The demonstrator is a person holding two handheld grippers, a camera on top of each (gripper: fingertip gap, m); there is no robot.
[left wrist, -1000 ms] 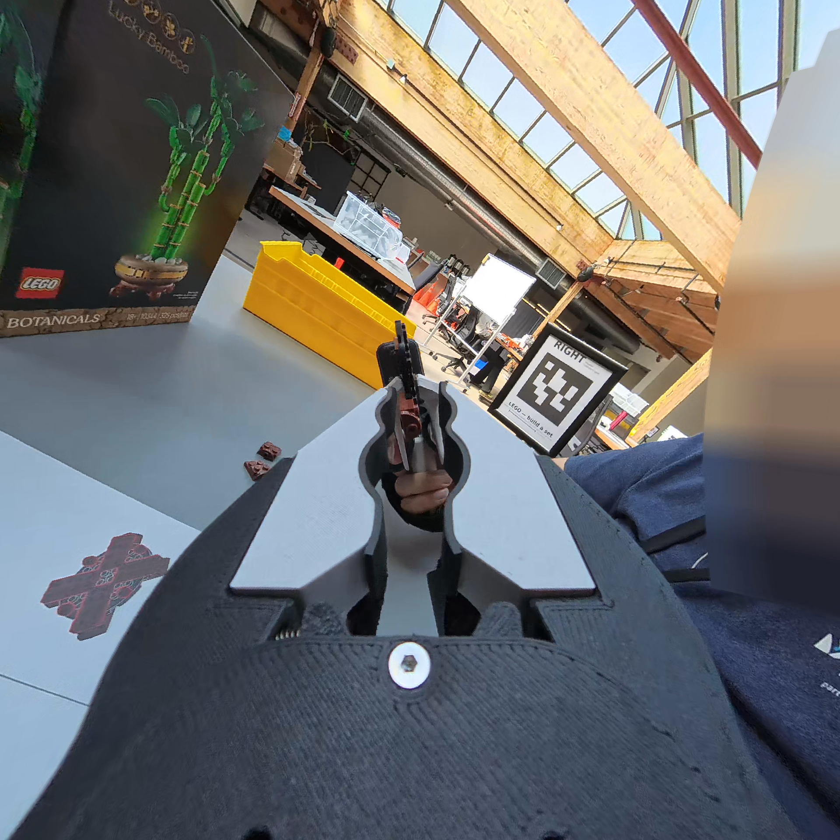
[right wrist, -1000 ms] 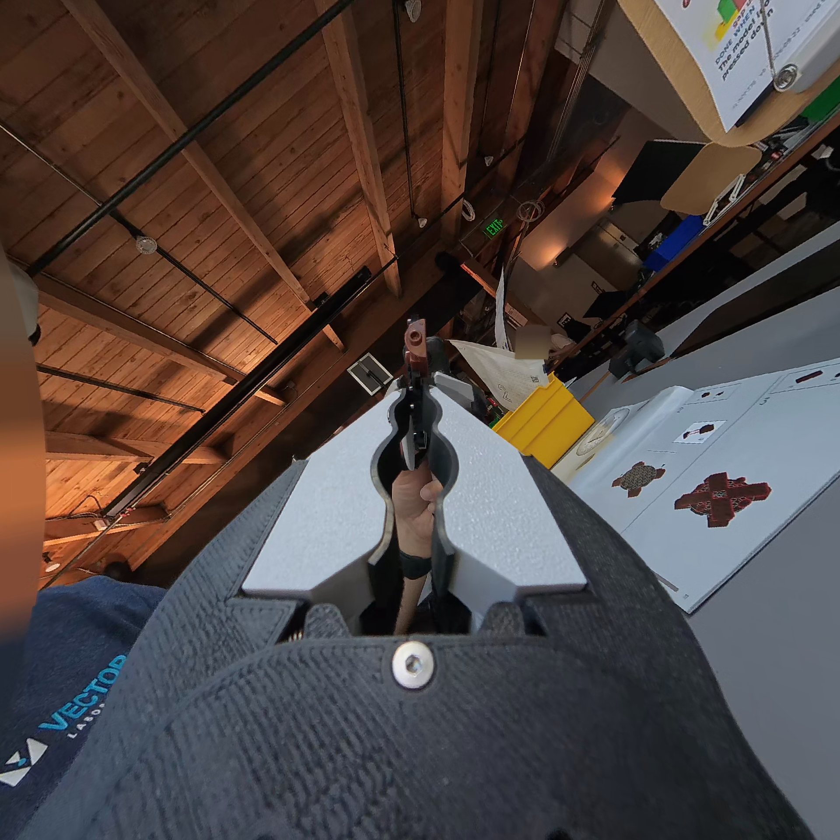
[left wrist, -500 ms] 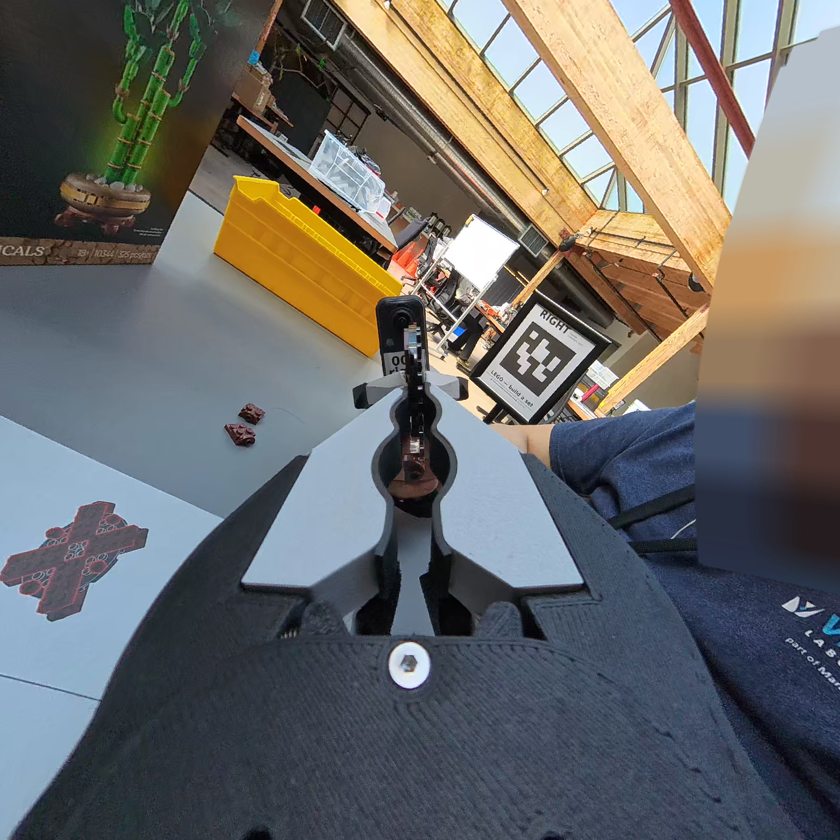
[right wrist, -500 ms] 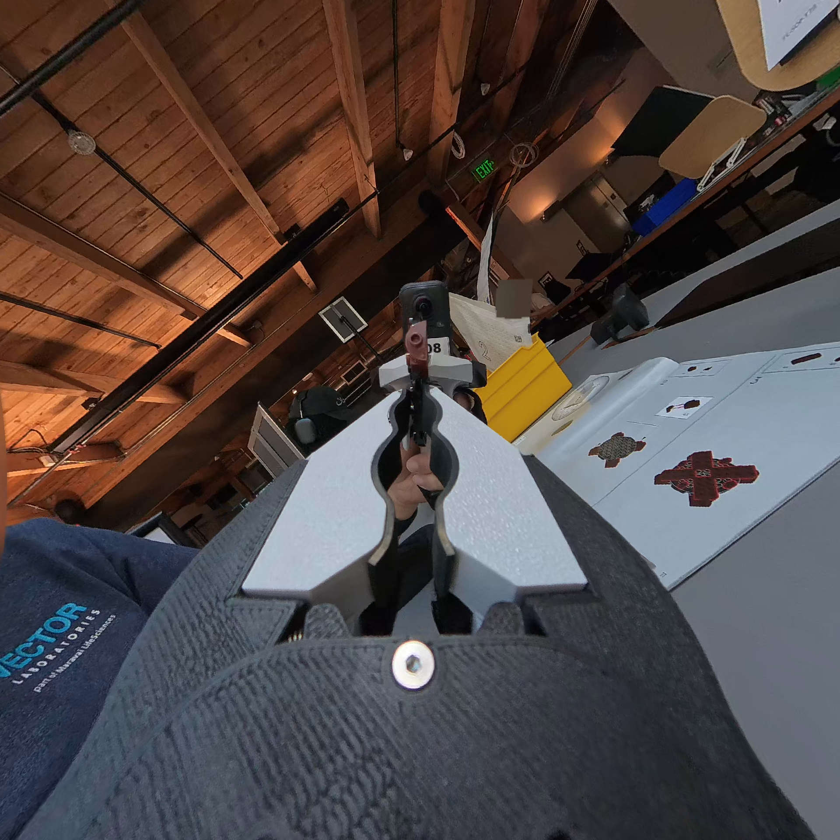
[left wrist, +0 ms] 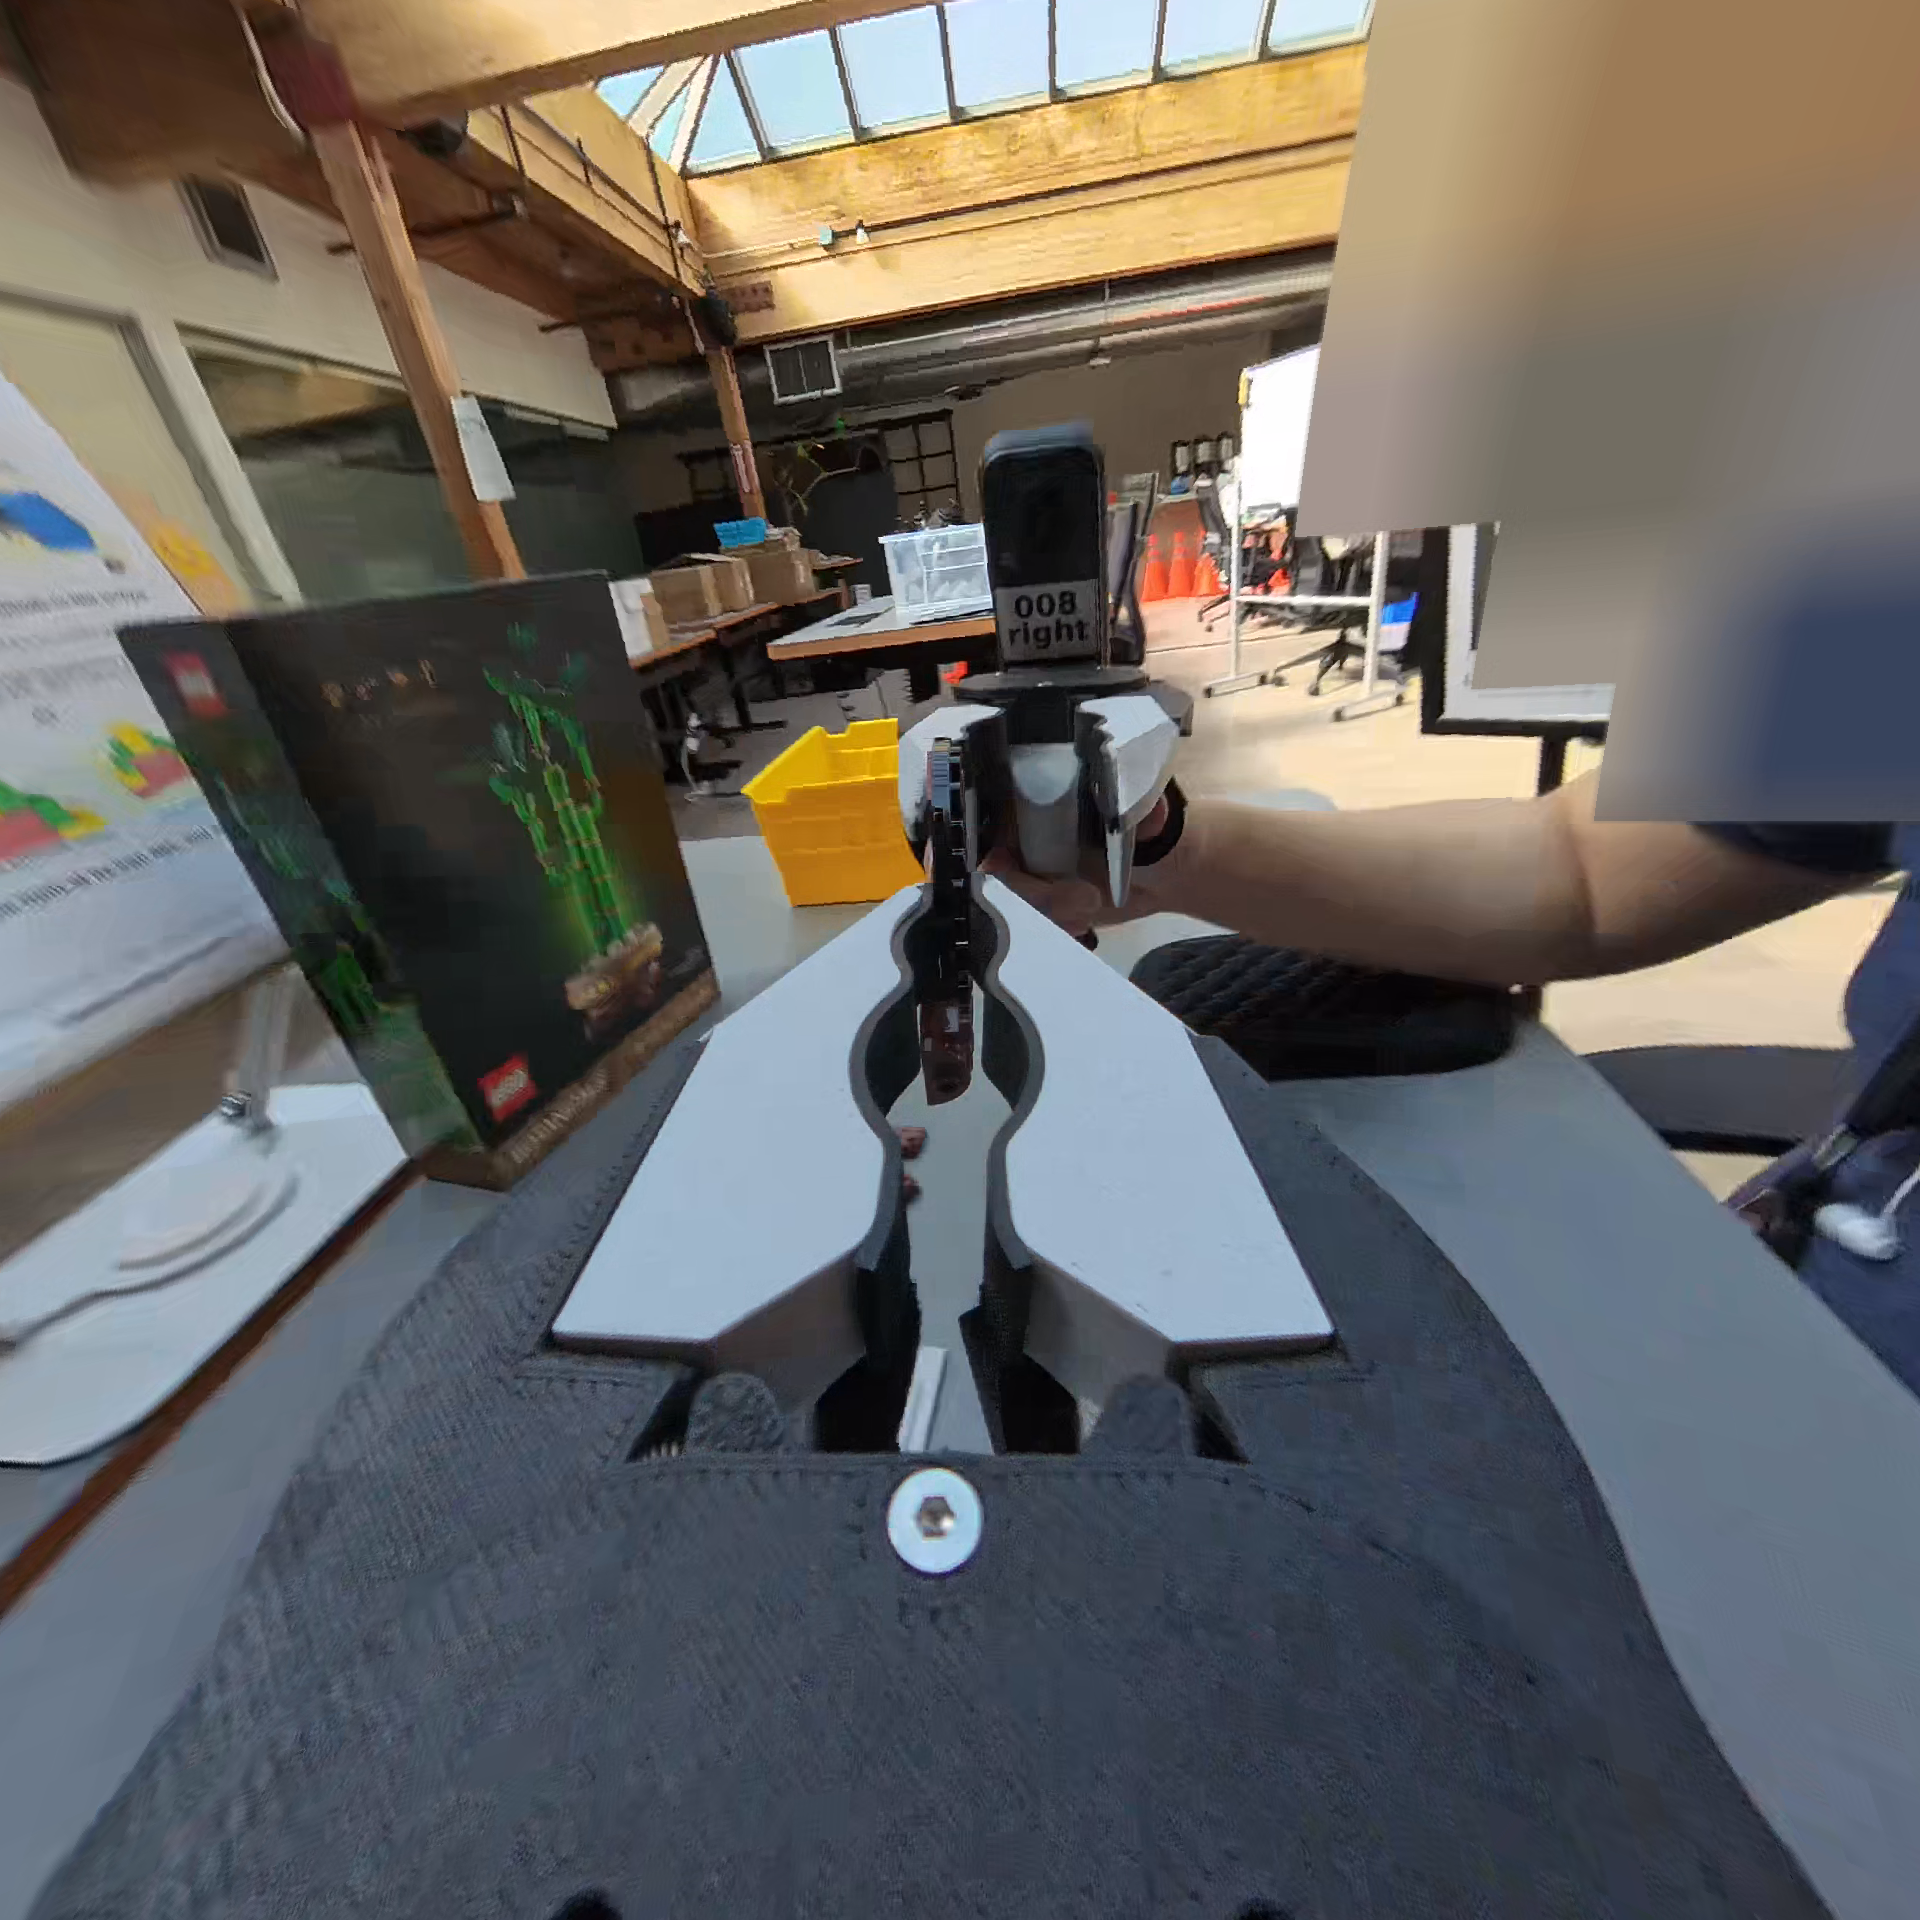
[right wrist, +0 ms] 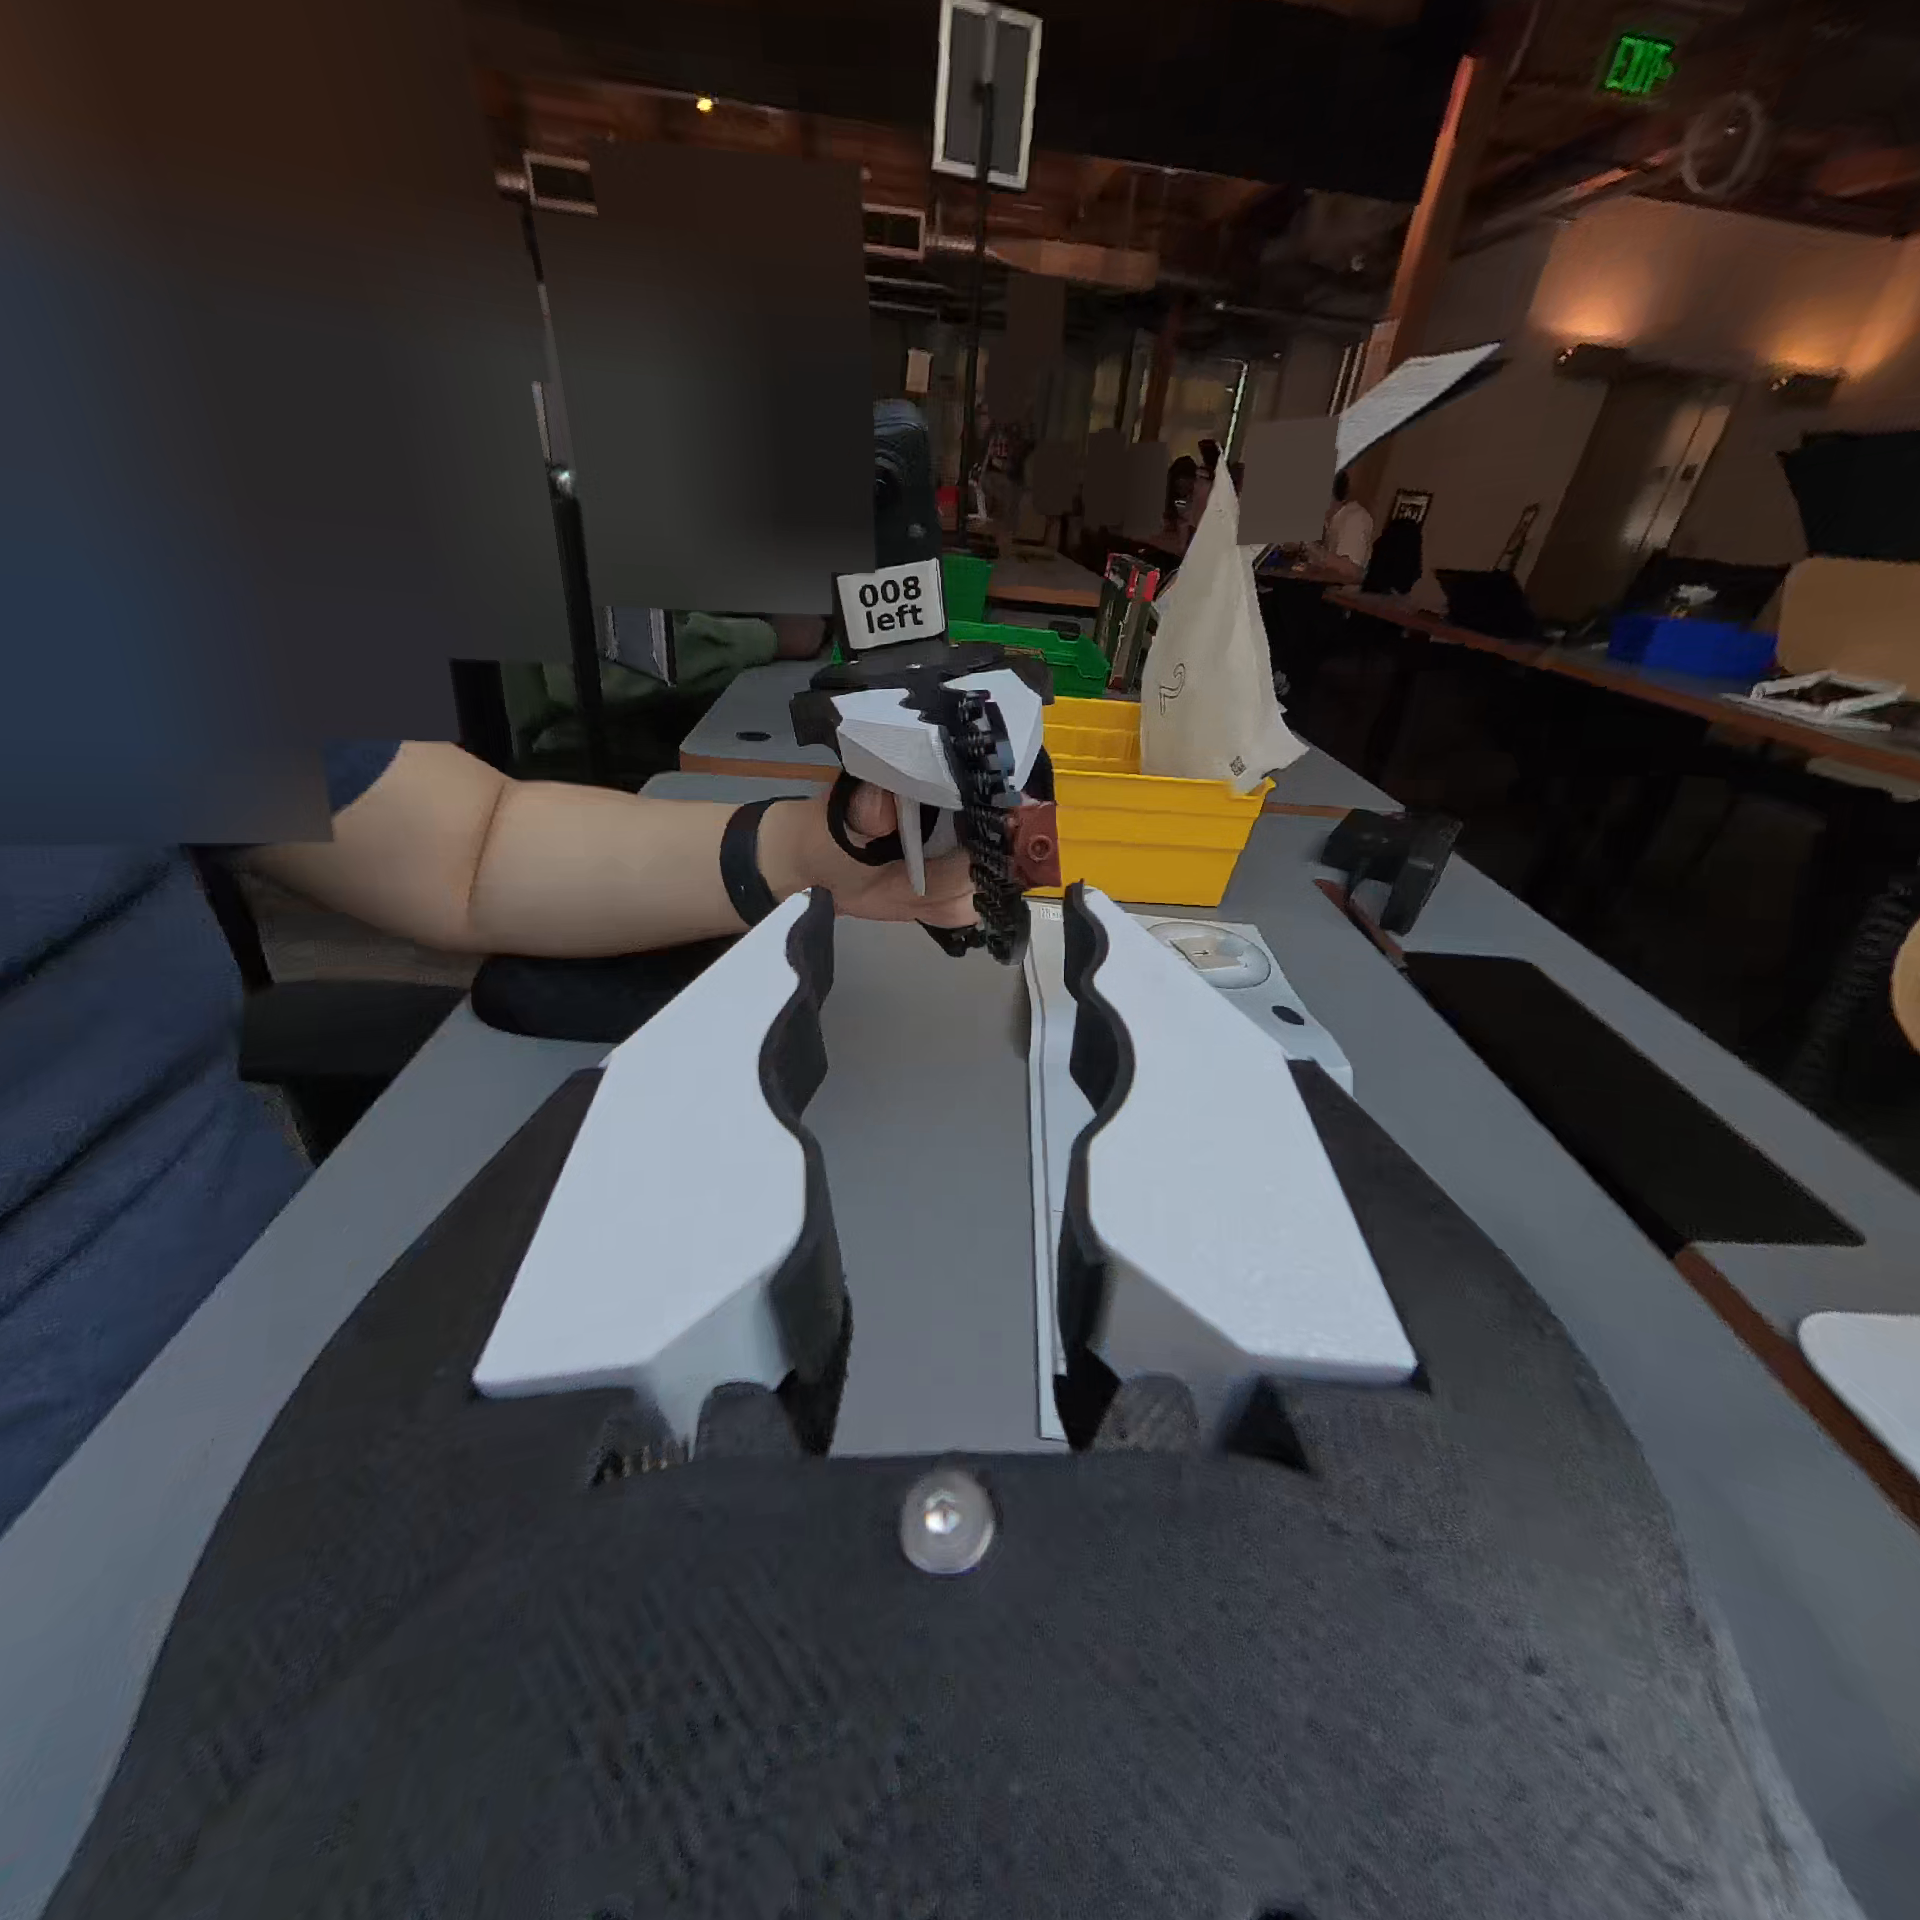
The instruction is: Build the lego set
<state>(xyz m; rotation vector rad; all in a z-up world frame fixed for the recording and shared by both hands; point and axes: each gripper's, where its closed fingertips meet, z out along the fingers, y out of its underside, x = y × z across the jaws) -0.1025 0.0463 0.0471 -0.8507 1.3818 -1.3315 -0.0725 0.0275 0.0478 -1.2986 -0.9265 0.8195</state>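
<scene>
My left gripper (left wrist: 948,904) is shut on a thin black lego plate (left wrist: 943,831), held on edge, with a reddish-brown piece (left wrist: 945,1039) on it. In the right wrist view the left gripper (right wrist: 935,748) holds that black plate (right wrist: 987,821) with the brown brick (right wrist: 1036,847) on its side, above the table. My right gripper (right wrist: 948,902) is open and empty, a short way in front of the plate. It also shows in the left wrist view (left wrist: 1039,810), facing me with jaws apart.
The lego set box (left wrist: 447,862) stands at the left on the grey table (left wrist: 1558,1299). A yellow bin (right wrist: 1143,821) with a white bag (right wrist: 1216,665) sits behind. The instruction booklet (right wrist: 1195,997) lies beyond my right gripper. A black mat (right wrist: 1610,1122) lies at the right. Small brown pieces (left wrist: 912,1143) lie on the table. Across from one pair of fingers to the other is roughly 5 cm.
Both grippers have tilted down from the ceiling to level. The right gripper has opened, let go of the lego assembly and drawn back. The left keeps hold of it.
</scene>
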